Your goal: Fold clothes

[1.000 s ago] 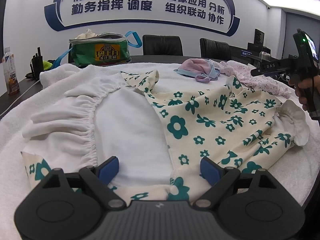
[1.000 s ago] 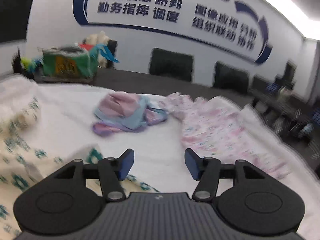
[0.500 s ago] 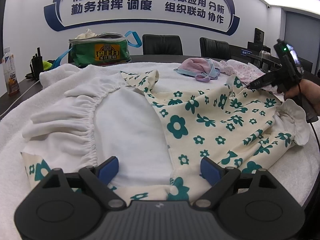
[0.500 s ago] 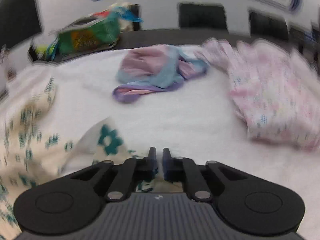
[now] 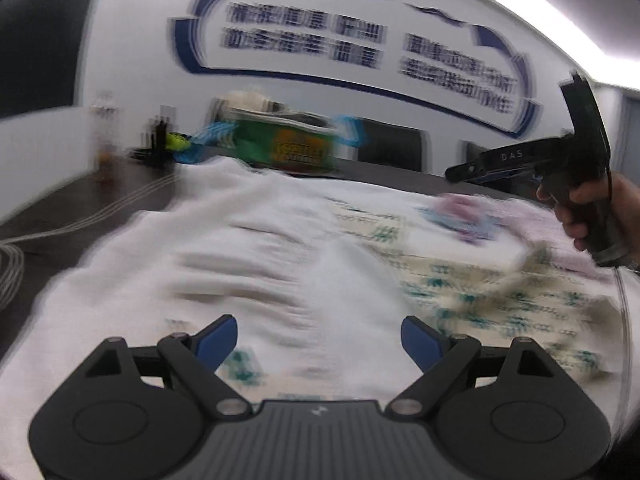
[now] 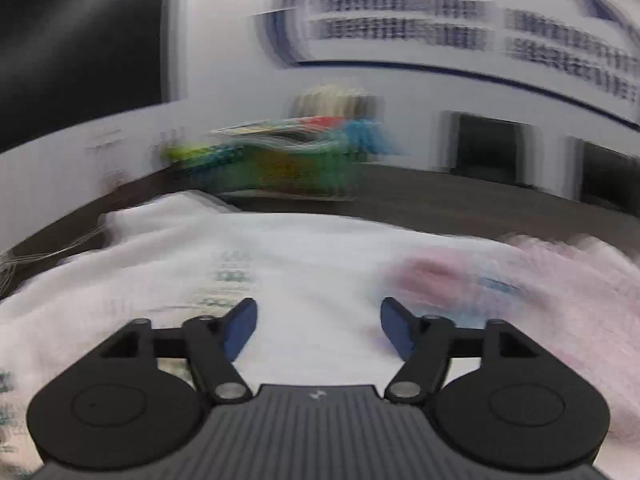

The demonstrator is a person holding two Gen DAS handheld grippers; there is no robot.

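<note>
Dark table [image 5: 72,208] under white towel [image 5: 132,264]

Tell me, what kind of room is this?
Probably an office meeting room. A big blue sign with lettering fills the wall, dark office chairs stand behind a long dark table, and clothes lie on a white towel spread over it.

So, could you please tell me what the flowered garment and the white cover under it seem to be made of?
The flowered garment looks like thin, soft, matte cloth, perhaps cotton knit: it creases and lies limp. The white cover looks like thicker, fluffy material, possibly terry or fleece, bunching in soft rolls at its edge. Blur hides any weave, so both are guesses.
</note>
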